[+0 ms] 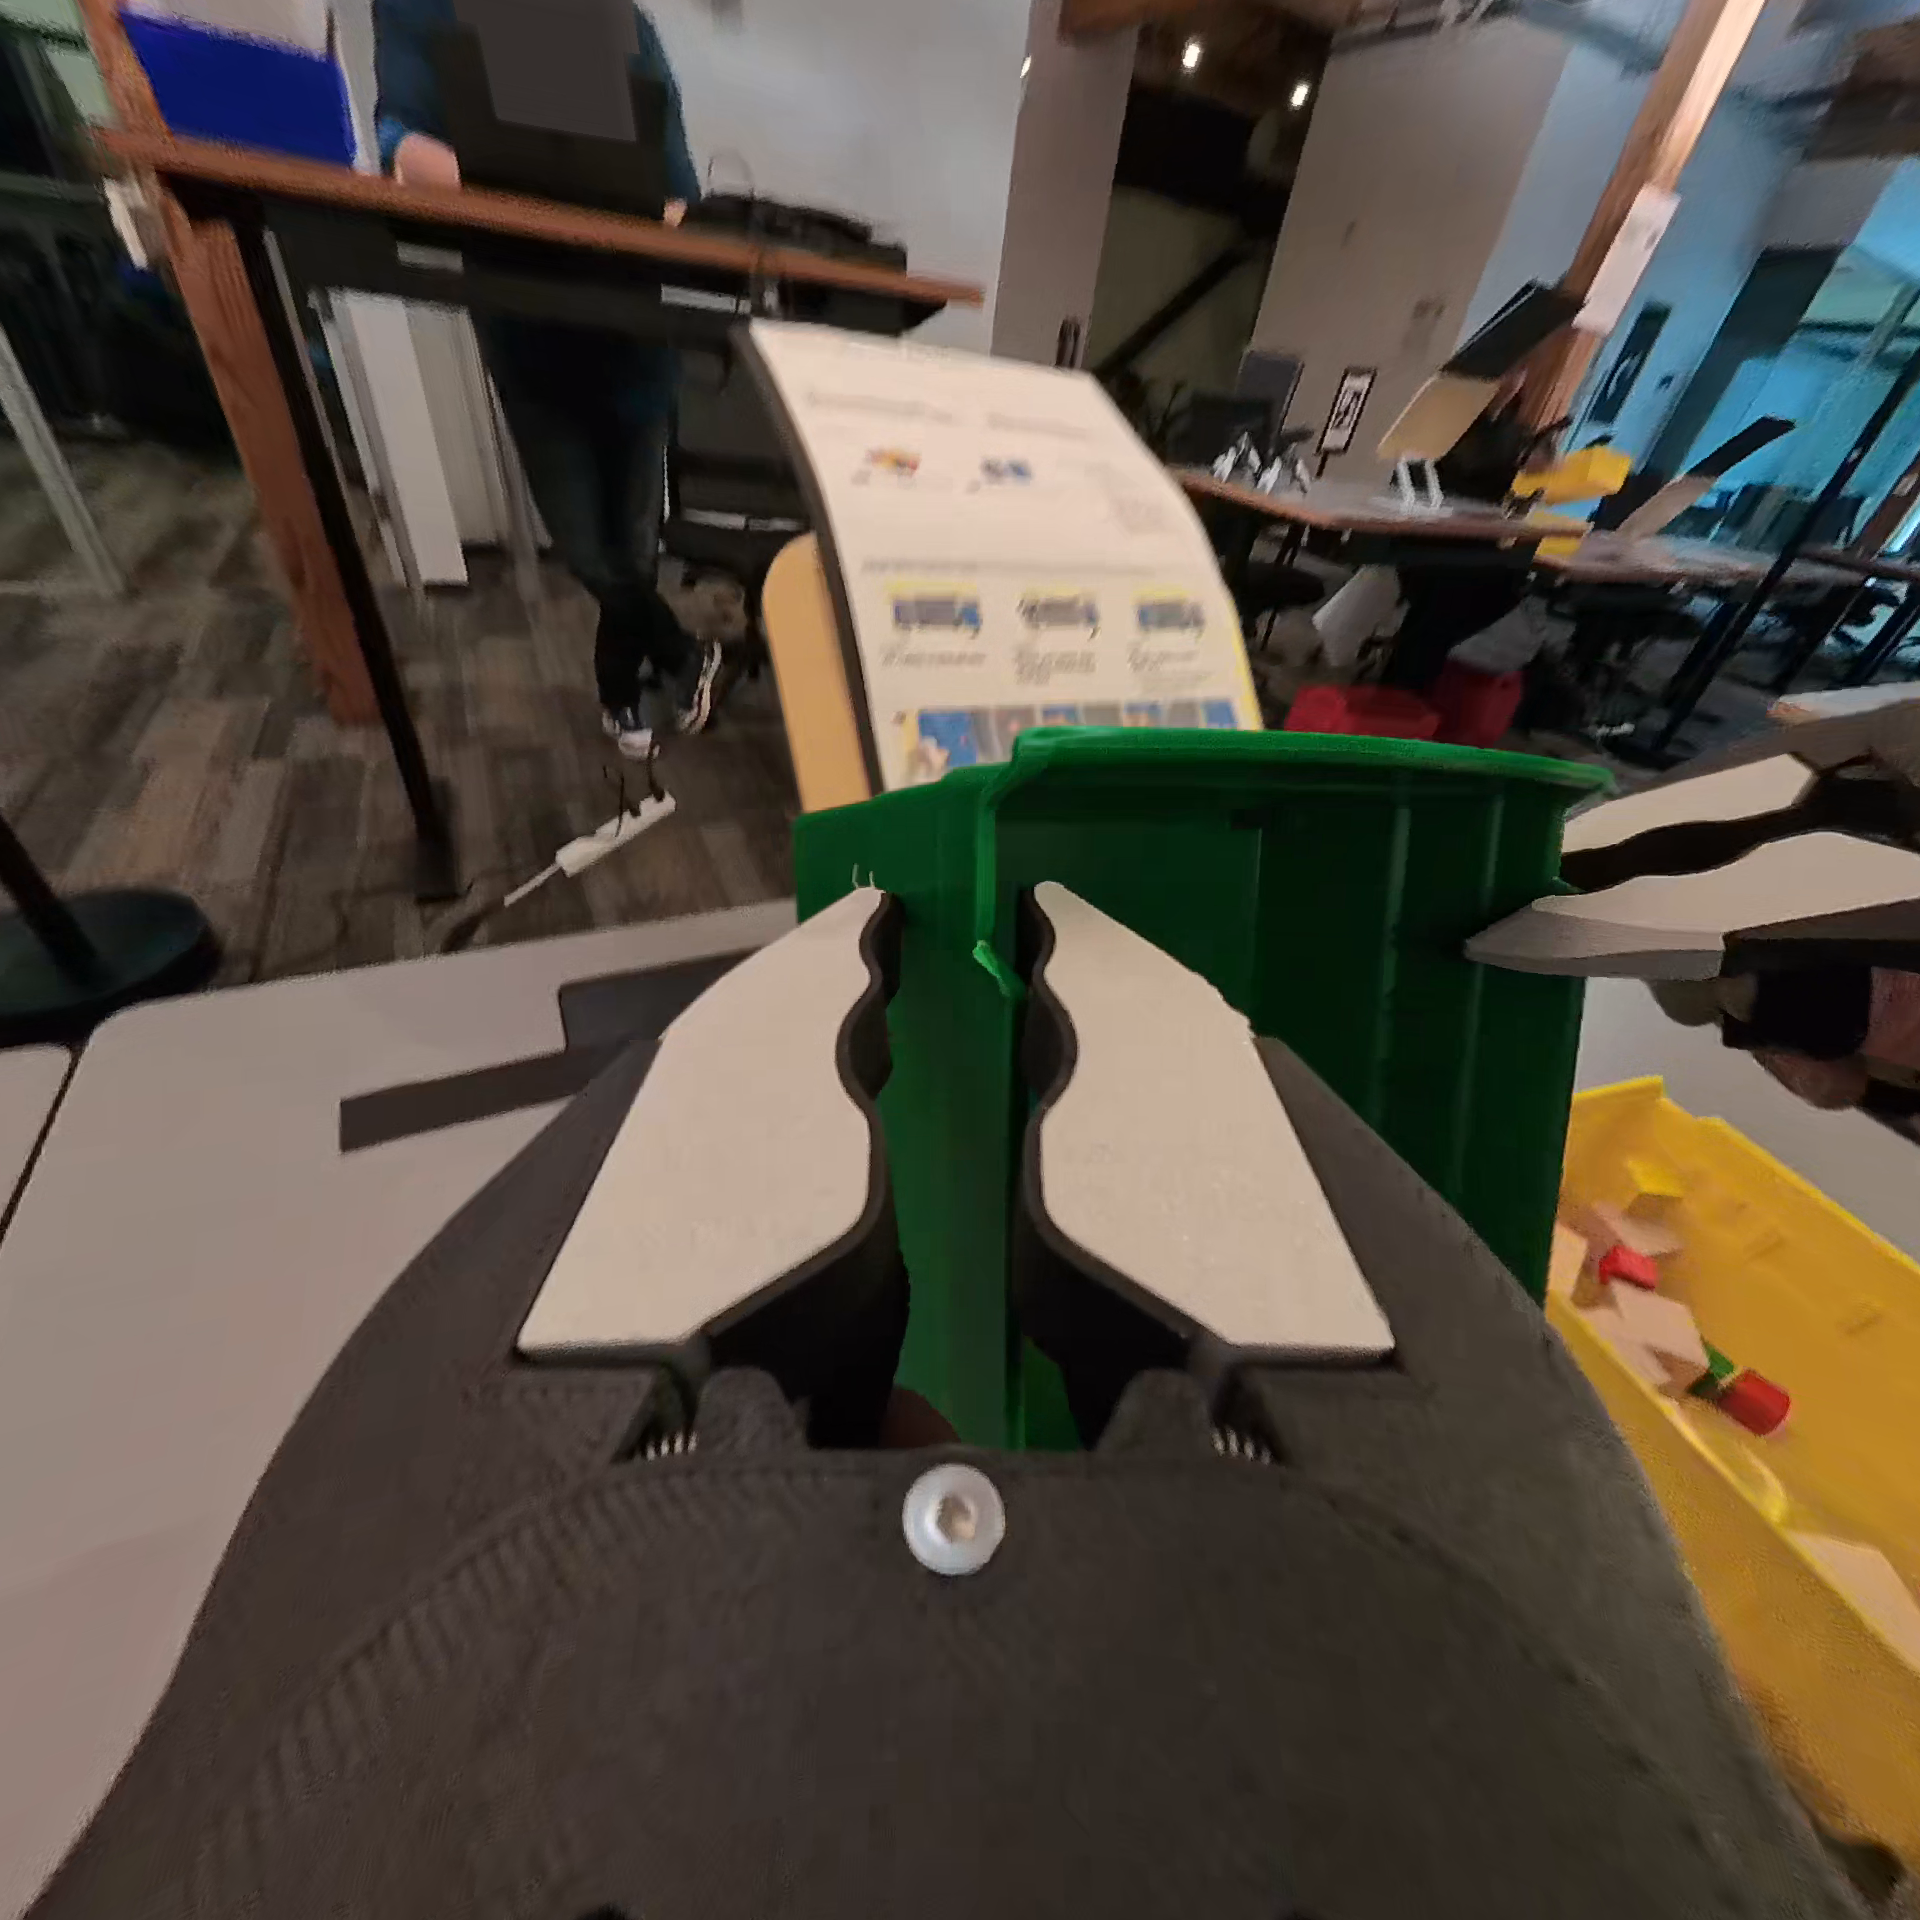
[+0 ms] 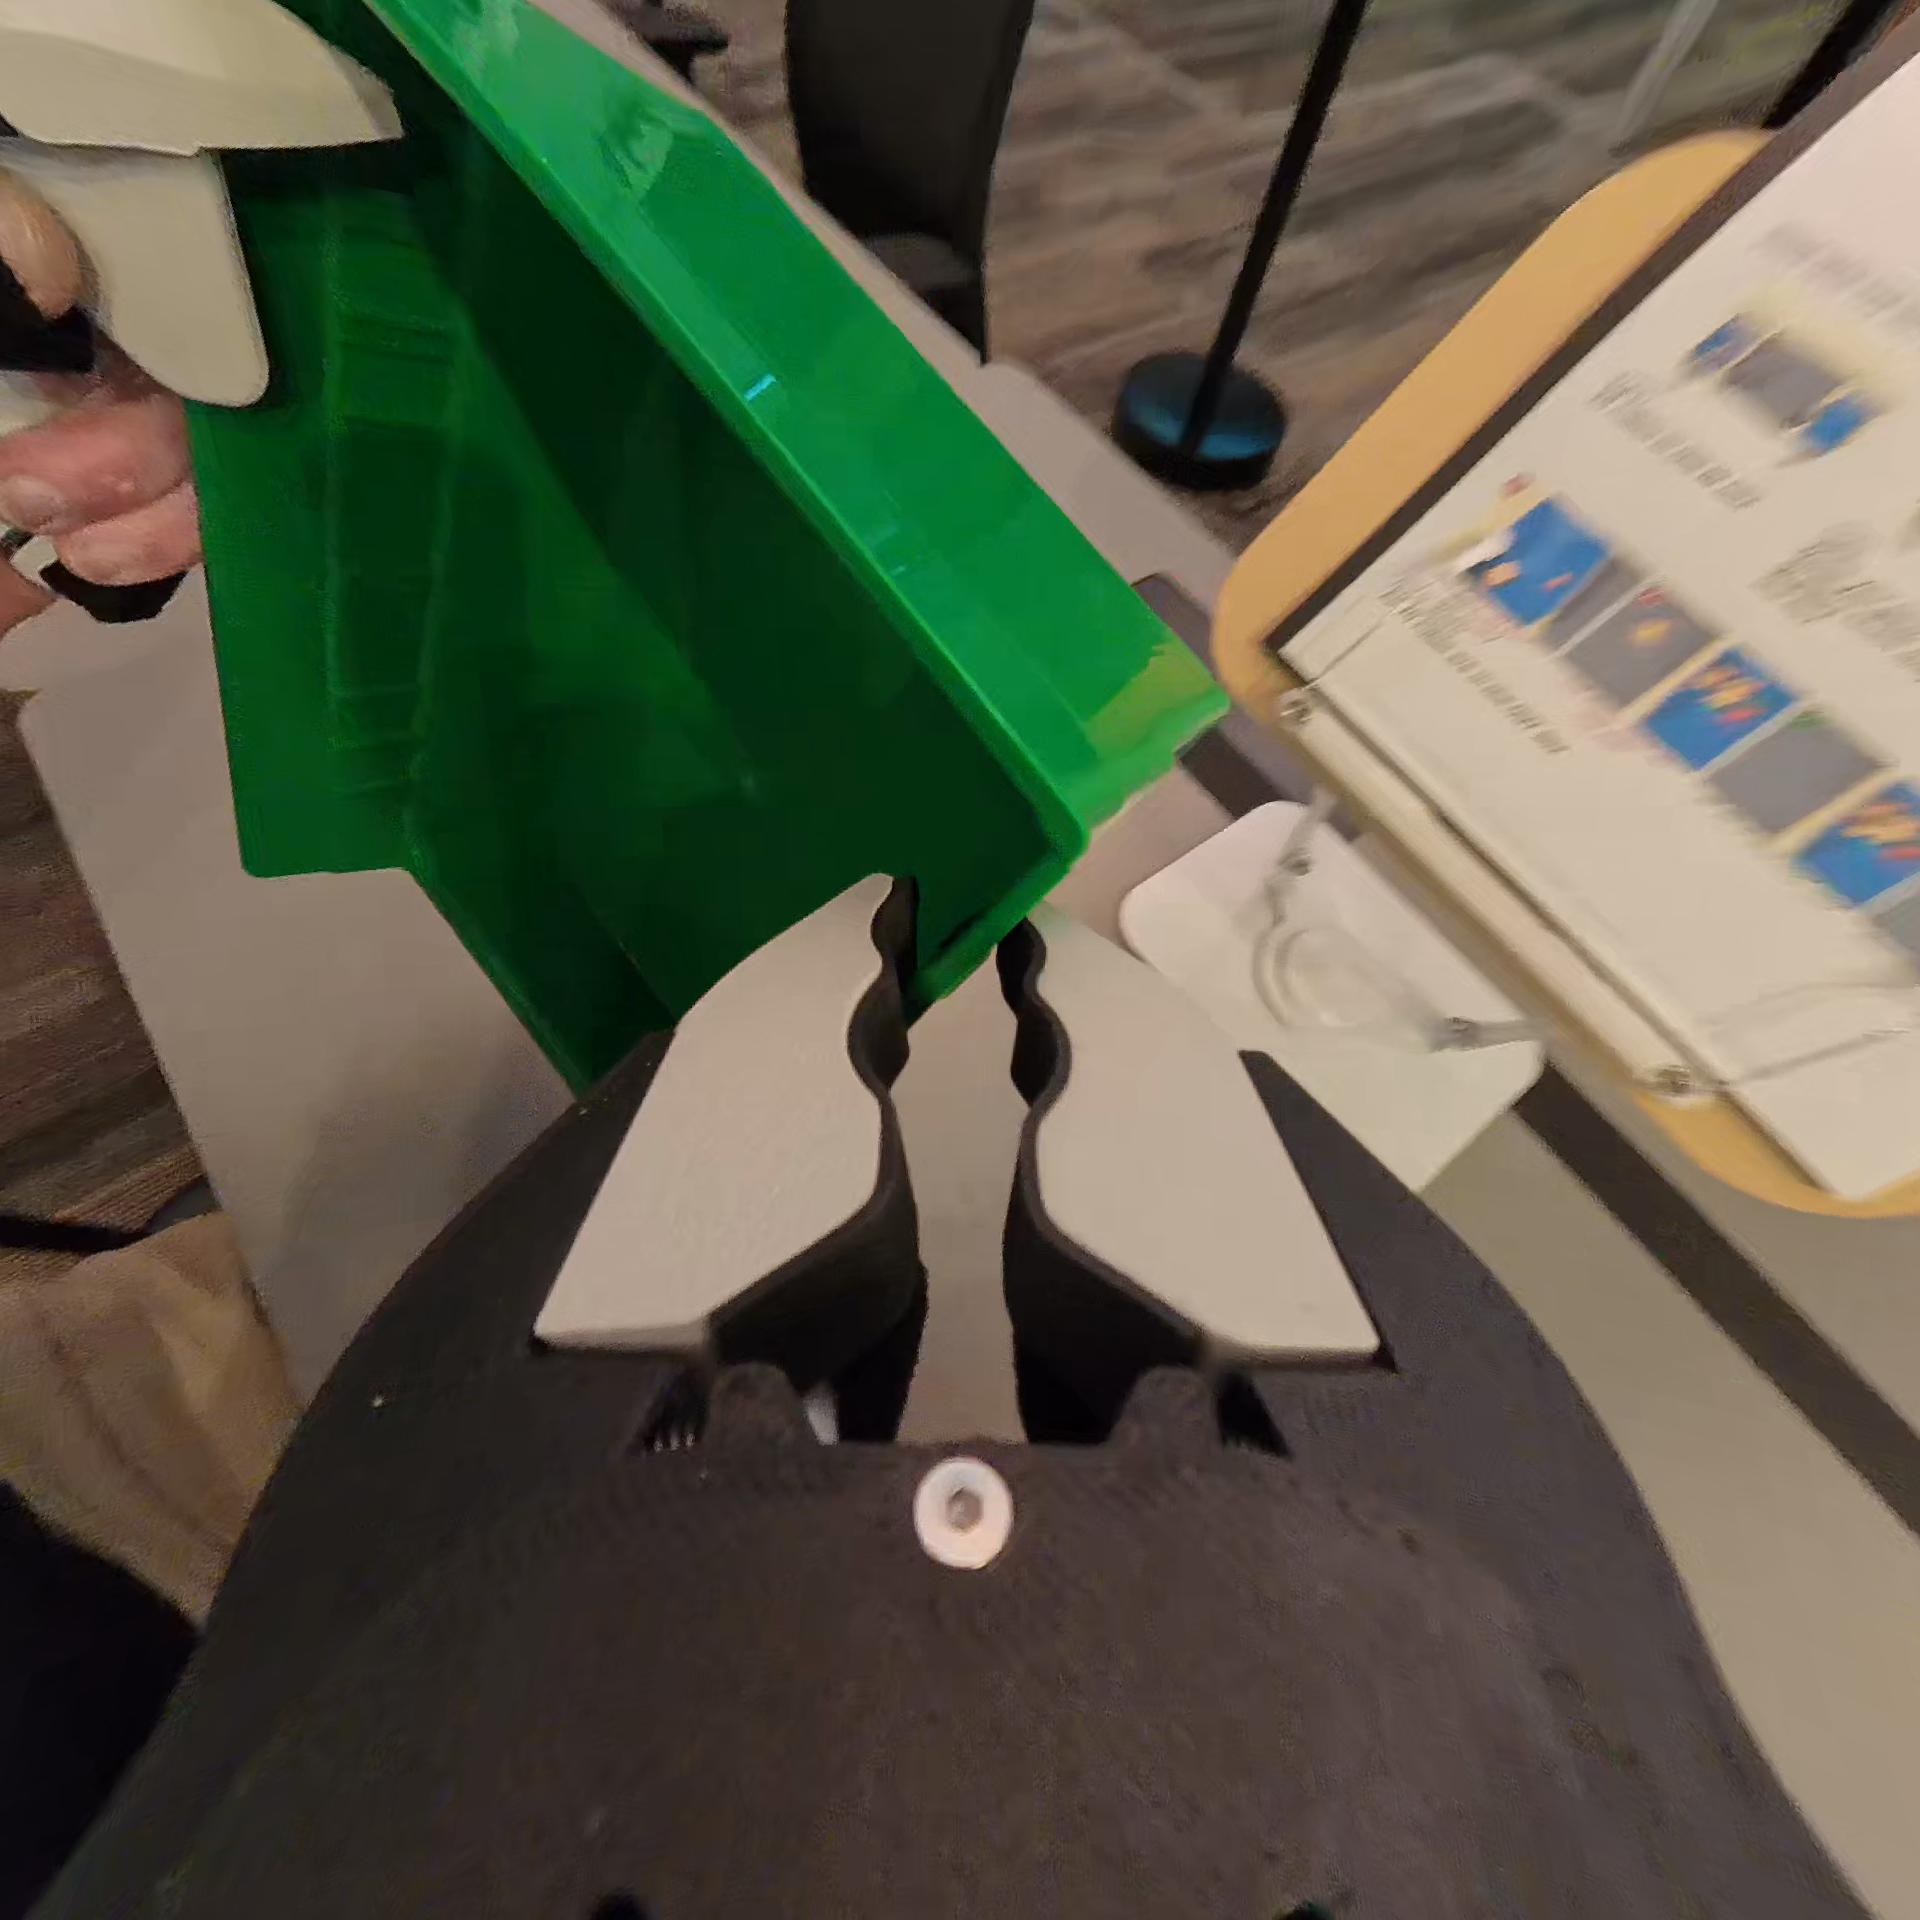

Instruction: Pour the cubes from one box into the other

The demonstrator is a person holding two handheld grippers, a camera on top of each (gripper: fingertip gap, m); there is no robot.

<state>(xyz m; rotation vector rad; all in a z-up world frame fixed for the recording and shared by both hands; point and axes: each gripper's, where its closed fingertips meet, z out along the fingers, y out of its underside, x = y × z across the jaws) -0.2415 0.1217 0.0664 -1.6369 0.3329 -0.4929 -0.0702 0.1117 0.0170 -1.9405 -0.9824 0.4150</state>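
A green box (image 1: 1299,935) is held up on its side above the grey table (image 1: 260,1195). My left gripper (image 1: 956,914) is shut on one end wall of it. My right gripper (image 1: 1527,894) is shut on the opposite end. In the right wrist view the right gripper (image 2: 961,920) pinches the corner rim of the green box (image 2: 623,623), and the left gripper (image 2: 322,260) shows at the top left, held by a hand. A yellow box (image 1: 1818,1299) lies below right of the green one, with several wooden, red and green cubes (image 1: 1662,1340) in it. The green box's inside is hidden.
A curved poster board (image 1: 1018,540) on a white stand base (image 2: 1299,987) stands just behind the boxes. A black post base (image 2: 1195,416) is on the floor beyond the table. A person (image 1: 582,416) stands at a wooden desk in the background.
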